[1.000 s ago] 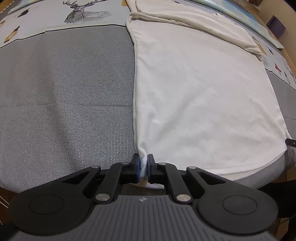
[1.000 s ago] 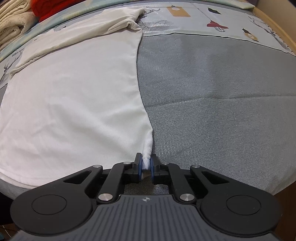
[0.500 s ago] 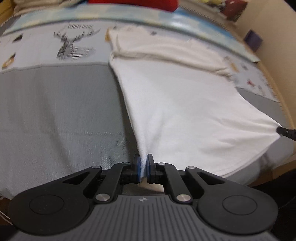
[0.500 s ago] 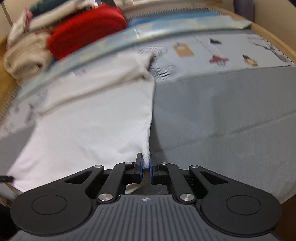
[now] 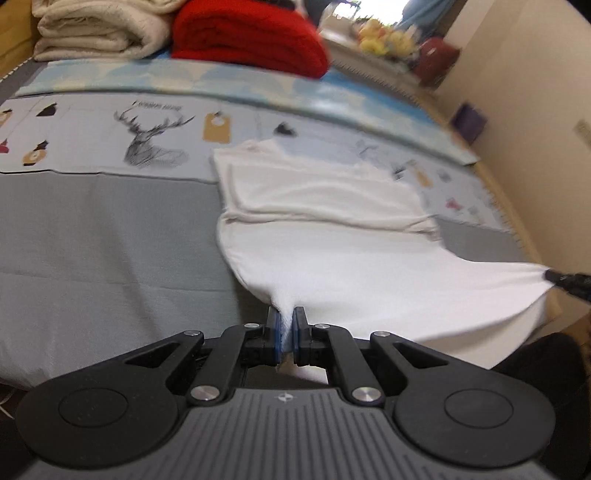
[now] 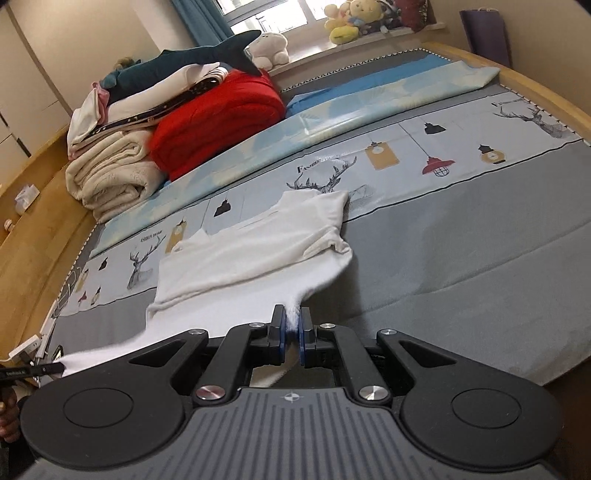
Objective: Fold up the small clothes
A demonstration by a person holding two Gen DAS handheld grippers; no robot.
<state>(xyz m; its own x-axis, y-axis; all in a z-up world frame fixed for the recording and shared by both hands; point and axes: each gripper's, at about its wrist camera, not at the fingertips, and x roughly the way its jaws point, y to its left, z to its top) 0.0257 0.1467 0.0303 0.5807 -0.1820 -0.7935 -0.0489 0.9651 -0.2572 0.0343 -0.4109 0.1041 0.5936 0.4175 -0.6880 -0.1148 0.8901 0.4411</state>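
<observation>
- Your left tongs (image 5: 284, 328) are pinched on one near corner of the white garment (image 5: 369, 266), with a tuft of cloth bunched between the blue pads (image 5: 275, 334).
- Your right tongs (image 6: 291, 330) pinch the other near corner of the same garment (image 6: 258, 258) in the same way, jaws pressed together on the fabric.
- From the left wrist view, you can see the tip of the right tongs (image 5: 569, 282) at the far right, with the hem stretched taut toward it.
- Between your two grips the near hem hangs raised above the near edge of the bed (image 6: 461, 258), and the cloth slopes down away from you onto the grey sheet.
- Farther in, the garment's upper part lies flat on the bed, its top already folded over into a band, reaching onto the printed strip with the deer drawing (image 5: 151, 140).
- Along the far edge of the bed sit a red blanket (image 6: 218, 122) and a cream blanket (image 6: 110, 170) touching side by side, with folded clothes and a plush shark (image 6: 184, 62) piled on top.
- Beyond them, soft toys (image 6: 347, 22) line the window sill.
</observation>
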